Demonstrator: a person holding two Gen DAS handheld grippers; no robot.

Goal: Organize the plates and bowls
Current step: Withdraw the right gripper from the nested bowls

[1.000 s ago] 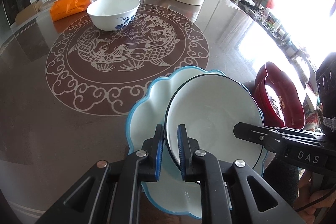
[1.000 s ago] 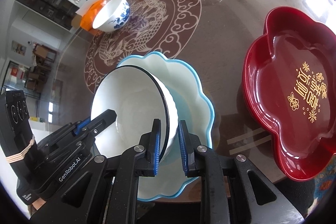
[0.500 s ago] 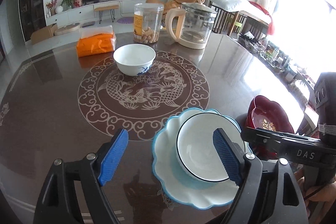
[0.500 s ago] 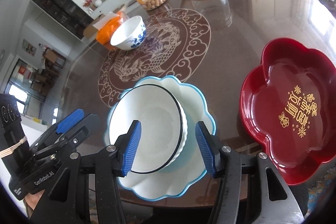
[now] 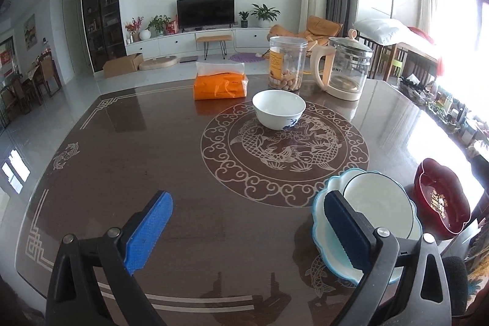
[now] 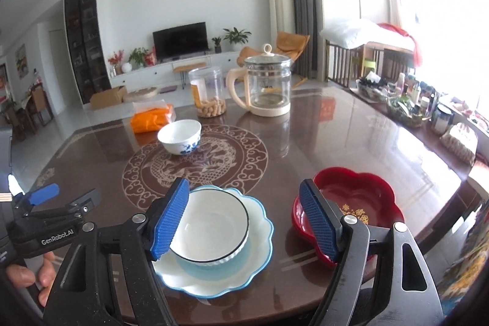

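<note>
White bowl (image 6: 211, 229) is seated in the blue-rimmed plate (image 6: 259, 249) on the desk (image 6: 336, 130). Left tool (image 5: 247, 229) and right tool (image 6: 244, 222) have just been spread; nothing is pinched.

Daylight pours in from the windows (image 5: 464, 29) on the right and blows that whole side out to white in both views. The glossy table (image 6: 321, 148) picks up long streaks of glare and mirror reflections. Fisheye bends walls and floor hard toward the dark, vignetted corners. Everything's pretty sharp, with no real motion blur.
</note>
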